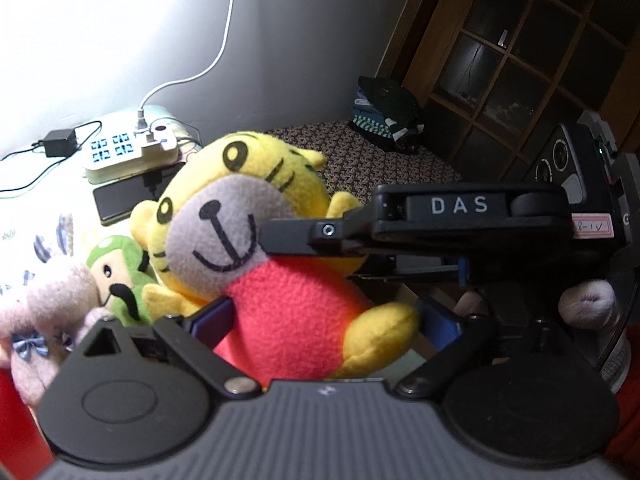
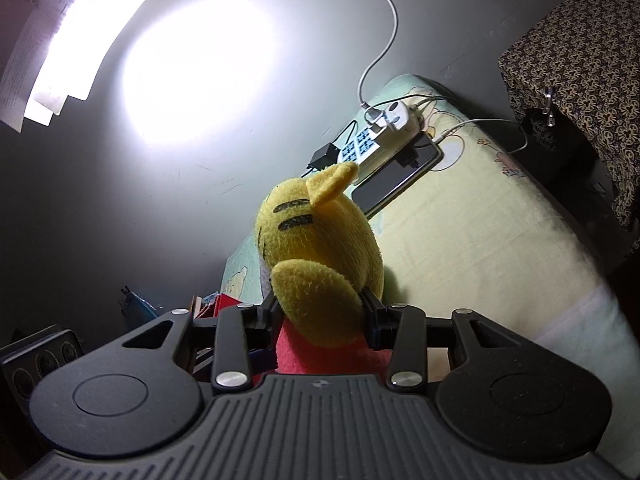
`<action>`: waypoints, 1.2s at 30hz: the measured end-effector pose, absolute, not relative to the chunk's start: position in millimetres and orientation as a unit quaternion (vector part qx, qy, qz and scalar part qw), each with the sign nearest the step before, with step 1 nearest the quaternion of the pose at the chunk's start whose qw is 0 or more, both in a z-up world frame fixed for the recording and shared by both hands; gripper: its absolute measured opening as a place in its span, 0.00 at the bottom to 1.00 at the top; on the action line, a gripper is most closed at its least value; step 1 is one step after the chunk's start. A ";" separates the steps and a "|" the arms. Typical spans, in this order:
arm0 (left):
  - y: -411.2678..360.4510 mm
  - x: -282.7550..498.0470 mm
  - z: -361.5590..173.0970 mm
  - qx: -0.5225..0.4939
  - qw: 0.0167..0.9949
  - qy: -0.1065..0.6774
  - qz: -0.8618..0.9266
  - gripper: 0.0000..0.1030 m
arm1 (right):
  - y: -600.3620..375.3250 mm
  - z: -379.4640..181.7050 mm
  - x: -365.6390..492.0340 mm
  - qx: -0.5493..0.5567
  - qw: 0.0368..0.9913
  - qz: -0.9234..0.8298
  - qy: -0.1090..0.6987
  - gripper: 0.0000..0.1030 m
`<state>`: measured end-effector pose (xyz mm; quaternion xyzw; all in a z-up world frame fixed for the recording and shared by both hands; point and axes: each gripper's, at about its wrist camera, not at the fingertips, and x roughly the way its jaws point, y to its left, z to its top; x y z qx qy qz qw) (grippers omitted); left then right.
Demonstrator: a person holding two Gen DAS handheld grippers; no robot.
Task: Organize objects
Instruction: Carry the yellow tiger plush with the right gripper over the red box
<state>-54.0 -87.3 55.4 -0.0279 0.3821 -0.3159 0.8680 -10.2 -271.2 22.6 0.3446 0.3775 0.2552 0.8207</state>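
Roughly, three plush toys in the left wrist view: one yellow tiger plush point(image 1: 256, 240) with a red body, one green plush point(image 1: 120, 276) and one pink plush point(image 1: 44, 304) low at the left edge. One white power strip point(image 1: 132, 152), one black adapter point(image 1: 60, 142), one dark phone point(image 1: 124, 198) just in front of the strip, one white cable point(image 1: 208, 64) running up the wall. One pile of folded clothes point(image 1: 388, 120) sits on a patterned cloth point(image 1: 360, 152) by a wooden lattice door point(image 1: 520, 60).

Tiger plush is up off the bed, held between both claws. Left claw point(image 1: 320, 324): its blue pads sit on either side of the red body and one yellow foot, spread wide and pressing in, so gripping the plush. Right claw point(image 1: 272, 236) comes in from the right of this view, marked DAS, its tips at the tiger's cheek and neck.

Right wrist view shows the tiger plush point(image 2: 316, 248) from behind: striped head, one ear, one arm. Right claw point(image 2: 320, 320) is clenched on that arm and upper body. Only this view shows the pale yellow bed point(image 2: 480, 240) surface in full, the bright window glare and papers point(image 2: 52, 40) at top left. Strip point(image 2: 380, 136), phone point(image 2: 396, 180) and adapter point(image 2: 324, 156) repeat here. Green and pink plush and the face of the tiger appear only in the left view.
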 end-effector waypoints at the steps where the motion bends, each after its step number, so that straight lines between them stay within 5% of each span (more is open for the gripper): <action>1: -80.4 -57.3 58.0 -0.030 0.871 0.378 -0.312 0.92 | -265.2 25.2 -11.9 0.343 0.820 0.261 0.376 0.40; 36: 189.2 -104.1 82.5 -0.090 0.926 0.327 -0.166 0.92 | -12.6 46.1 -33.3 0.285 0.800 0.373 0.373 0.40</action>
